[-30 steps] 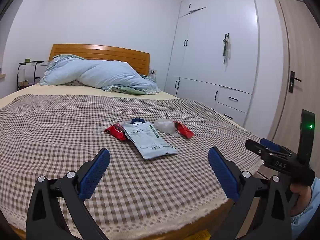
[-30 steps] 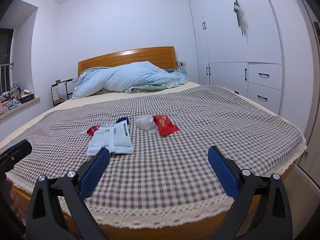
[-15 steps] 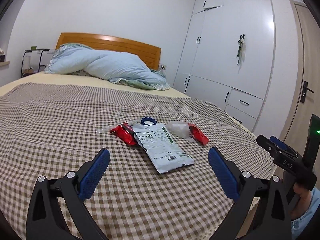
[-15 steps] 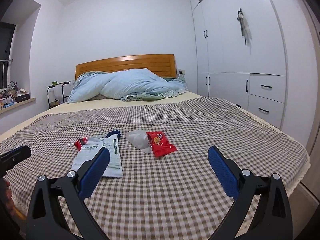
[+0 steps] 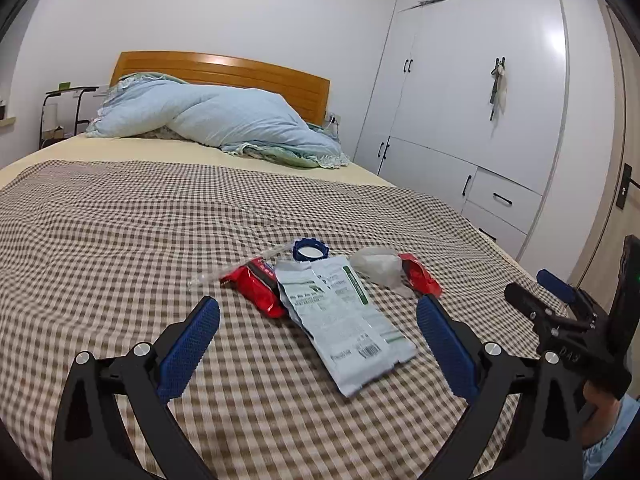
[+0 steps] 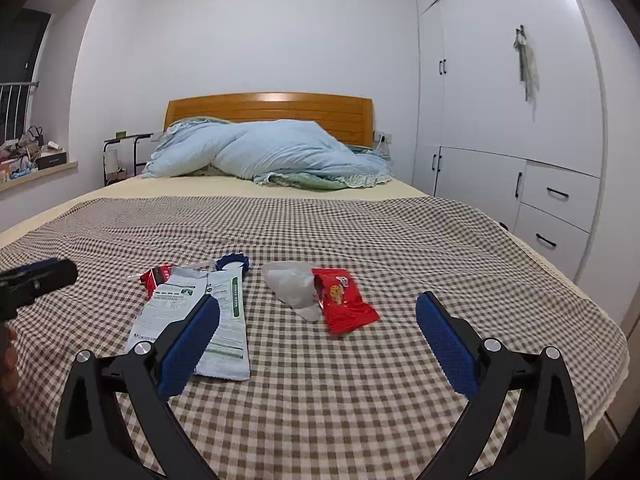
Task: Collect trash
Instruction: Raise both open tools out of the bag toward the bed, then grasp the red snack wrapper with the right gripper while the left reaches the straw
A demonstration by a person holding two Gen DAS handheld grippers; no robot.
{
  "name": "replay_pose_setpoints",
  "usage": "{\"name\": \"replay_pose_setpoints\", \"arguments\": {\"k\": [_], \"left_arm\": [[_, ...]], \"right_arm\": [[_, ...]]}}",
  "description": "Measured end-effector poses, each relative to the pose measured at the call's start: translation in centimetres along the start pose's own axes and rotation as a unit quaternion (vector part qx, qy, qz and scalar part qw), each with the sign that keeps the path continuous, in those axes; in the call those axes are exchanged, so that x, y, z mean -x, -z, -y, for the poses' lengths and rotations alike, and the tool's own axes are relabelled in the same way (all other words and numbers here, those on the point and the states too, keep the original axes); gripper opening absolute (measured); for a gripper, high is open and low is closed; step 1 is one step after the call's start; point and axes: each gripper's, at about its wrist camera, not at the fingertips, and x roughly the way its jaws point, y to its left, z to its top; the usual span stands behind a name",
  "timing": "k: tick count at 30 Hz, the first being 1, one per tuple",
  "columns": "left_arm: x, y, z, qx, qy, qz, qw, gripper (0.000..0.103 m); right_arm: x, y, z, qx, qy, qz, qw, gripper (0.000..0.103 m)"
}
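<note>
Trash lies in a cluster on the checkered bedspread (image 5: pixel 120 240). A white-and-green packet (image 5: pixel 344 320) (image 6: pixel 200 320) lies flat in the middle. A red wrapper (image 5: pixel 256 286) (image 6: pixel 154 278) peeks out at its left, and a blue bottle cap (image 5: pixel 310 249) (image 6: pixel 233 263) sits just behind it. To the right are a crumpled clear plastic piece (image 5: pixel 378 266) (image 6: pixel 294 286) and a red snack bag (image 5: pixel 420 278) (image 6: pixel 344 302). My left gripper (image 5: pixel 318 332) is open just short of the packet. My right gripper (image 6: pixel 318 332) is open a little short of the red snack bag, with nothing between its fingers.
A bunched light-blue duvet (image 5: pixel 216 120) lies against the wooden headboard (image 6: pixel 268 110). White wardrobes and drawers (image 5: pixel 472 100) line the right wall. A small rack (image 6: pixel 120 152) stands left of the bed and a cluttered windowsill (image 6: pixel 32 156) is further left. The bed's lace edge (image 6: pixel 600 360) drops off at right.
Both grippers have moved forward over the bed toward the trash, which now looms larger. Their jaws have stayed open and nothing has been picked up.
</note>
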Motion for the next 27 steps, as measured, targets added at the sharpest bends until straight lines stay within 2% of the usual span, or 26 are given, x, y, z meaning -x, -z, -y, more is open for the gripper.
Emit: {"name": "replay_pose_setpoints", "arguments": {"k": [7, 13, 19, 27], "left_arm": [[-2.4, -2.1, -0.5, -0.007, -0.014, -0.013, 0.9998, 0.095], [-4.0, -2.9, -1.5, -0.005, -0.021, -0.028, 0.9994, 0.095], [-5.2, -3.7, -3.0, 0.002, -0.034, -0.046, 0.9984, 0.095], [-7.1, -5.0, -3.9, -0.006, -0.041, -0.064, 0.9971, 0.095]], "right_arm": [[-2.8, -1.5, 0.2, 0.009, 0.003, -0.011, 1.000, 0.094], [-5.7, -2.6, 1.4, 0.009, 0.010, -0.045, 0.999, 0.094], [-9.9, -3.1, 2.7, 0.025, 0.017, -0.116, 0.993, 0.094], [-18.1, -0.7, 5.1, -0.030, -0.016, -0.220, 0.975, 0.094]]}}
